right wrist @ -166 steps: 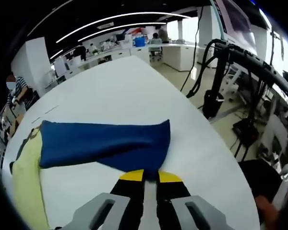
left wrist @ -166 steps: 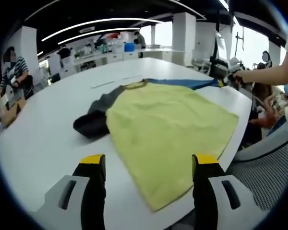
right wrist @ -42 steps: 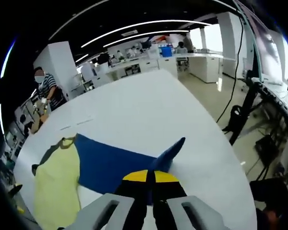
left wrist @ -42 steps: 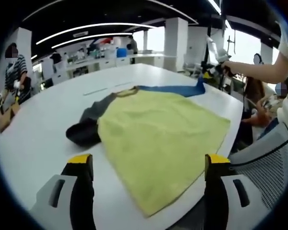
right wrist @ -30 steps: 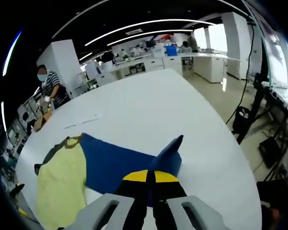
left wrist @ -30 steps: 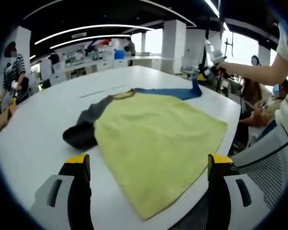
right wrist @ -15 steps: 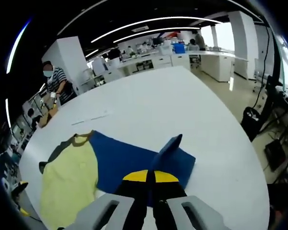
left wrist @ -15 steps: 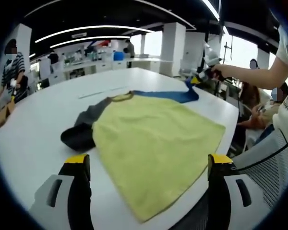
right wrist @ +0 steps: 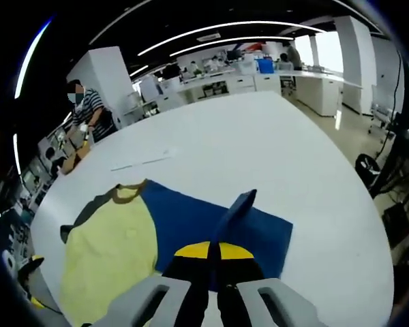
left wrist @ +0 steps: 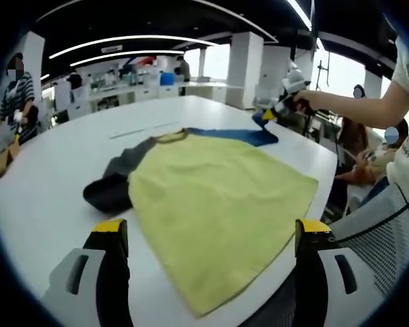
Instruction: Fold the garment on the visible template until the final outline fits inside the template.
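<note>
A shirt lies flat on the white table (left wrist: 41,170): yellow-green body (left wrist: 211,197), dark grey sleeve (left wrist: 109,187) bunched at its left, blue sleeve (left wrist: 235,136) at the far side. My left gripper (left wrist: 211,228) hovers open and wide over the shirt's near hem, holding nothing. A person's hand holds my right gripper (left wrist: 273,112) above the blue sleeve's end. In the right gripper view, that gripper (right wrist: 215,251) is shut on the blue sleeve's cuff, lifted and doubled back over the blue sleeve (right wrist: 184,218). The yellow-green body (right wrist: 109,259) lies to the left.
Thin line marks (left wrist: 143,126) run across the table beyond the collar. The table's edge curves close on the right, with a mesh chair (left wrist: 388,231) and seated people beside it. A person in a striped top (right wrist: 88,109) stands at the far left. Benches line the back.
My right gripper has lifted the blue cuff and carried it inward over the sleeve toward the body. My left gripper's jaws have spread wider; it has hardly moved.
</note>
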`<state>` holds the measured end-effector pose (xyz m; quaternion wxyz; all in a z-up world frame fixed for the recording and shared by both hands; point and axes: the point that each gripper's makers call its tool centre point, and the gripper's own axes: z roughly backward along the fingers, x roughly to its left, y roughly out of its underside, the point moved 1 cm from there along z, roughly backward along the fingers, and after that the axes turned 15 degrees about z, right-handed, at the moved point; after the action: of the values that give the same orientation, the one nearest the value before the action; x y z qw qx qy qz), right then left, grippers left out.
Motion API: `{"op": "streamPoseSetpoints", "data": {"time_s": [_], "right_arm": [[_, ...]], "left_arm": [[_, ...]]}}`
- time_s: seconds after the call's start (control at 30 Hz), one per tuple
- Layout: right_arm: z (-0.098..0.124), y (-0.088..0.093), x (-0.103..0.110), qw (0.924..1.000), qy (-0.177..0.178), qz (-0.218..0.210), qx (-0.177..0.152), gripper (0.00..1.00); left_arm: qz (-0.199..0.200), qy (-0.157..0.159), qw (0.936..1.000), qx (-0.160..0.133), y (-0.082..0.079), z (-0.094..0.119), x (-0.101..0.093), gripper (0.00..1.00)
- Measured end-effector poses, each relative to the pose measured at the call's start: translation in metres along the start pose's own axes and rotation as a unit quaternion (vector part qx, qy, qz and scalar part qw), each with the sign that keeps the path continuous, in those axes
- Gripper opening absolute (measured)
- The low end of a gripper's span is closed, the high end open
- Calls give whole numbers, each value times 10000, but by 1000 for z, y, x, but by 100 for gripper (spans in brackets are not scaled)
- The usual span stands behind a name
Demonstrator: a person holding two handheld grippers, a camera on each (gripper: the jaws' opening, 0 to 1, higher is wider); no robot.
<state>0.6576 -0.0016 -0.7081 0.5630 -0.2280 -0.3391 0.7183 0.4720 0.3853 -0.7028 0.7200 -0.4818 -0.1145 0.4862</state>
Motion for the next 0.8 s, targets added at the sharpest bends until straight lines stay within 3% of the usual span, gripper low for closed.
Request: {"op": "streamPoseSetpoints", "data": {"time_s": [0.8], "right_arm": [[-20, -25, 55, 9987, -491, 42, -152, 0]], "left_arm": [[70, -3, 10000, -14, 2, 0, 2, 99]]}}
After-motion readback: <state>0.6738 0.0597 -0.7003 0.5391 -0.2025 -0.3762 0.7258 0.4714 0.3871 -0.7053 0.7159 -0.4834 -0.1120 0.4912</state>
